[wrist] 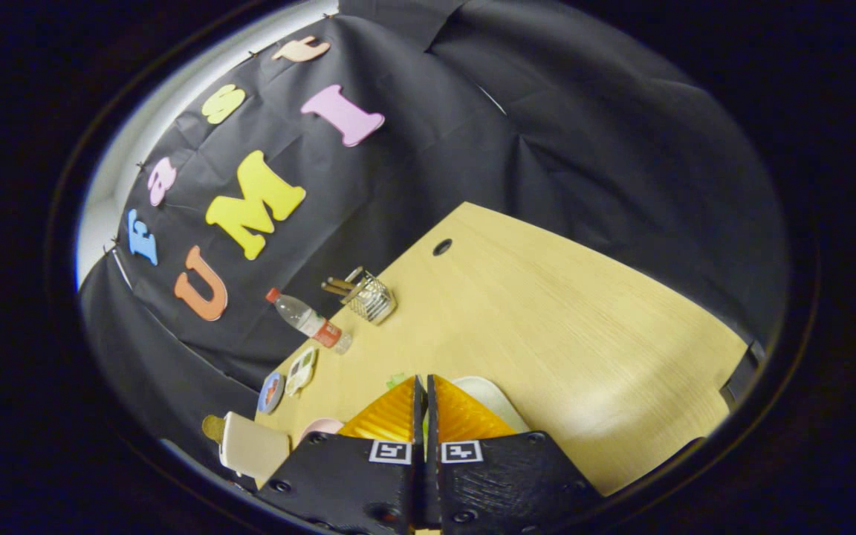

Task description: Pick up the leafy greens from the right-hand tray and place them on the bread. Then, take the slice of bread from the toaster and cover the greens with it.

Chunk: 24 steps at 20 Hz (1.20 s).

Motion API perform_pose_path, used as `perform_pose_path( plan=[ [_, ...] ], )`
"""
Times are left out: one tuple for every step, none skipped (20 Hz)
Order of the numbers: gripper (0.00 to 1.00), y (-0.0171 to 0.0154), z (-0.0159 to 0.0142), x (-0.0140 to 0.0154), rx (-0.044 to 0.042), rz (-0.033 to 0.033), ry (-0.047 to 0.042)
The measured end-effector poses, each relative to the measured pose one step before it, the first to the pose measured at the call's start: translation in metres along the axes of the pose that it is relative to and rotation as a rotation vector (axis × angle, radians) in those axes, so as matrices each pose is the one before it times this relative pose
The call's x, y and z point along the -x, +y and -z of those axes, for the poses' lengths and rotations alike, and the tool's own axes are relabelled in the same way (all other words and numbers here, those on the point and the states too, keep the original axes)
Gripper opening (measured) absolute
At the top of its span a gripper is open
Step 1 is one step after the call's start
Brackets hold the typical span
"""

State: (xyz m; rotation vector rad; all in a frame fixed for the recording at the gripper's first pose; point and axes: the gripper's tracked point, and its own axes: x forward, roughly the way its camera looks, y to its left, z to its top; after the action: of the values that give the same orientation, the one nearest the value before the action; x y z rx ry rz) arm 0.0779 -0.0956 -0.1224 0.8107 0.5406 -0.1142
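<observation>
Fingers of the gripper (pixel 425 383) stand pressed together with only a thin dark seam between them, and nothing is caught there. They point across a pale wooden table (pixel 547 312) that tilts steeply in this fisheye view.

Just past the fingertips, at about one o'clock from them, the pale rim of a tray (pixel 489 394) peeks out from behind the right finger. At about eleven o'clock from the tips, a small scrap of green (pixel 396 380) shows at the left finger's edge; it may be the leafy greens, but too little of it is exposed to be sure.

At nine o'clock from the gripper body sits the toaster (pixel 253 446), cream-coloured, with a brown slice of bread (pixel 212 428) poking out of its far end. Between toaster and fingers lies a pink plate (pixel 319 427), partly hidden. Farther out at ten o'clock rest a small round dish (pixel 271 392) and a pale, toy-like object (pixel 300 370).

Beyond those, at eleven o'clock, a water bottle (pixel 307 319) with a red cap stands near the table's edge, and just beside it a wire basket (pixel 370 296) holds brown sticks. A dark round hole (pixel 442 247) marks the table at twelve o'clock, near its far edge.
</observation>
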Motion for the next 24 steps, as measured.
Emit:
perform_pose_path(
  plan=[
    [0.00, 0.01012, -0.00401, 0.00627, 0.00973, -0.01329, -0.01975],
    [0.00, 0.01176, -0.00175, 0.00508, 0.00639, -0.01522, -0.01227],
    [0.00, 0.01233, -0.00158, 0.00379, 0.00558, -0.01427, -0.00762],
    [0.00, 0.01145, 0.00022, 0.00265, 0.00716, -0.01014, -0.00725],
    [0.00, 0.01144, 0.00115, 0.00221, 0.01082, -0.01080, -0.00389],
    [0.00, 0.01277, 0.00380, 0.00152, 0.00928, -0.01092, -0.00173],
    [0.00, 0.01315, 0.00411, 0.00087, 0.00878, -0.01363, 0.00221],
    [0.00, 0.01449, 0.00533, -0.00202, 0.00873, -0.01755, 0.00444],
    [0.00, 0.01465, 0.00573, -0.00225, 0.00866, -0.01643, 0.00532],
    [0.00, 0.01527, 0.00777, -0.00352, 0.01054, -0.01976, 0.00520],
    [0.00, 0.01505, 0.00782, -0.00452, 0.01035, -0.01708, 0.00963],
    [0.00, 0.01421, 0.00940, -0.00466, 0.00708, -0.02254, 0.01516],
    [0.00, 0.01244, 0.00797, -0.00682, 0.00370, -0.01724, 0.01113],
    [0.00, 0.01248, 0.00776, -0.00569, 0.00157, -0.01561, 0.00724],
    [0.00, 0.01103, 0.00783, -0.00659, 0.00334, -0.01253, 0.00950],
    [0.00, 0.01058, 0.01063, -0.00581, 0.00093, -0.01393, 0.01549],
    [0.00, 0.00936, 0.01165, -0.00672, -0.00345, -0.01511, 0.02347],
    [0.00, 0.00694, 0.00897, -0.00706, -0.01780, -0.01216, 0.01488],
    [0.00, 0.00563, 0.00931, -0.00691, -0.01263, -0.00615, 0.01455],
    [0.00, 0.00446, 0.01021, -0.00749, -0.00317, -0.00411, 0.01785],
    [0.00, 0.00407, 0.01077, -0.00704, -0.00490, -0.00563, 0.01798],
    [0.00, 0.00518, 0.01279, -0.00845, -0.00336, -0.00671, 0.02122],
    [0.00, 0.00529, 0.01101, -0.00754, -0.00467, -0.00925, 0.02093],
    [0.00, 0.00453, 0.00972, -0.00617, -0.00746, -0.01176, 0.01647]
  ],
)
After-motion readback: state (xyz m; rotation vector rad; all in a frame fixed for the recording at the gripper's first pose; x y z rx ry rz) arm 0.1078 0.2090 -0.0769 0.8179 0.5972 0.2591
